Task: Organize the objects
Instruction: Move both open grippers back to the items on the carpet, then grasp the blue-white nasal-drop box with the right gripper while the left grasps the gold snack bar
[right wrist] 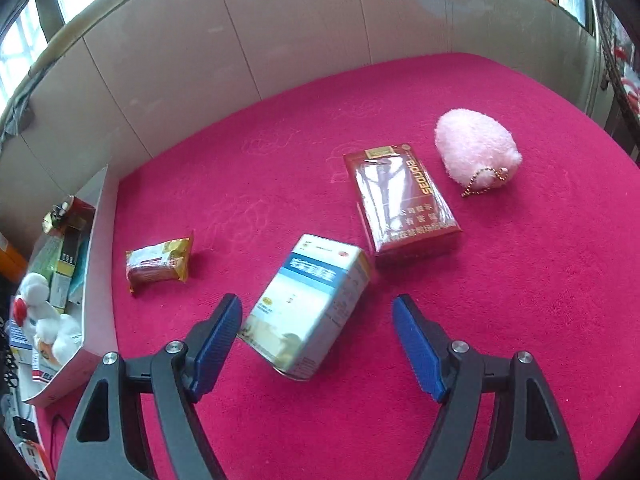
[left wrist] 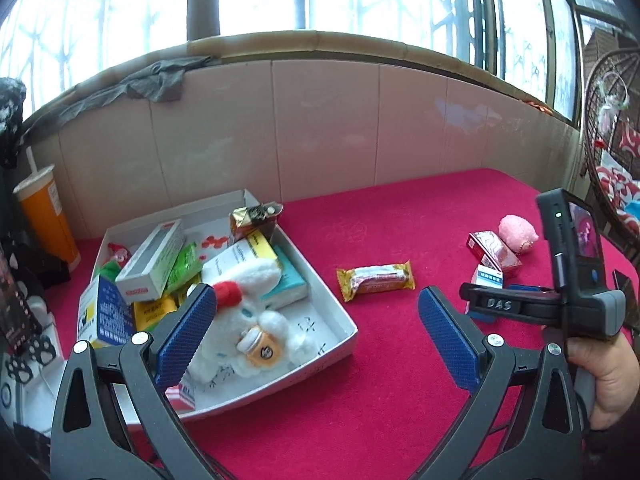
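In the right wrist view the right tool (right wrist: 316, 344) fills the bottom of the frame, fingers spread wide and holding nothing. The blue-and-white box (right wrist: 308, 306) lies tilted on the red desk (right wrist: 520, 320) just ahead, its near end between the fingertips and close to the left finger. This looks like the approach step of a pick: the next move would call for easing forward, squaring the fingers to the box's long sides, then closing.

Beyond it, the red cigarette pack (right wrist: 400, 200) lies almost touching the box's far corner, so a push forward could nudge it. The pink plush (right wrist: 476, 150) sits further off at upper right, and the gold snack bar (right wrist: 160, 262) lies apart at mid left.

In the left wrist view the left tool (left wrist: 316, 324) is also wide and empty, hanging over the near edge of the white tray (left wrist: 340, 320). The tray is crowded with boxes and a white plush toy (left wrist: 248, 312); open room remains mainly at its near right corner. The red cloth between tray and box is clear for carrying, apart from the snack bar.
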Available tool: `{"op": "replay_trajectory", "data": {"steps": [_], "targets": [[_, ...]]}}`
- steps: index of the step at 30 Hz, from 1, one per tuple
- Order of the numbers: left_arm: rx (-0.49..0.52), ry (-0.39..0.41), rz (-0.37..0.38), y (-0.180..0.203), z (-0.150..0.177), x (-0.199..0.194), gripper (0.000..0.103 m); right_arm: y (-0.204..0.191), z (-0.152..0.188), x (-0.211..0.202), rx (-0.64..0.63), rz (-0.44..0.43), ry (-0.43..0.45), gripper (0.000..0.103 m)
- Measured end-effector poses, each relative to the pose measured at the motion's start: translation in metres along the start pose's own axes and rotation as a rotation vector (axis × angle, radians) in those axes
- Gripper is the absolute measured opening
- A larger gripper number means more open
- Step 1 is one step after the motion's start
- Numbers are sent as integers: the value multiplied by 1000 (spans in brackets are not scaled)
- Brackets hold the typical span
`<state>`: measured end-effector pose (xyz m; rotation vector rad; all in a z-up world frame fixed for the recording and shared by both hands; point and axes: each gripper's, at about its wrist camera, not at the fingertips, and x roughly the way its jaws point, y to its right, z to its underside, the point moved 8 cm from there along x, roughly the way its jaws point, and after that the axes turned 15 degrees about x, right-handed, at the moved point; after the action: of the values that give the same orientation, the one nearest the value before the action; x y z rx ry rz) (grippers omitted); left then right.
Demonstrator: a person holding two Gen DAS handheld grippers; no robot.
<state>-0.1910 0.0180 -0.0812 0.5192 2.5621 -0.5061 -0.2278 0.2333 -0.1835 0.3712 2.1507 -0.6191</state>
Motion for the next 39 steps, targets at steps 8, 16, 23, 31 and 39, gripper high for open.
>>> {"op": "replay_trajectory", "data": {"steps": [8,16,23,31,39], "targets": [[405,-67,221,52,-37,58,102,8,4,3,-85,-38,2,41],[714,-329,343,80,-12,144,98,41,17,-25,-54,-230,-58,37],[802,-405,381,100,-4,171,98,42,16,-25,-52,-300,-57,38],[673,-498,511,95,-3,156,76,51,15,-28,-8,-380,-83,37],[686,-479,567,107,-1,118,24,43,20,-27,4,-381,-87,37]]}}
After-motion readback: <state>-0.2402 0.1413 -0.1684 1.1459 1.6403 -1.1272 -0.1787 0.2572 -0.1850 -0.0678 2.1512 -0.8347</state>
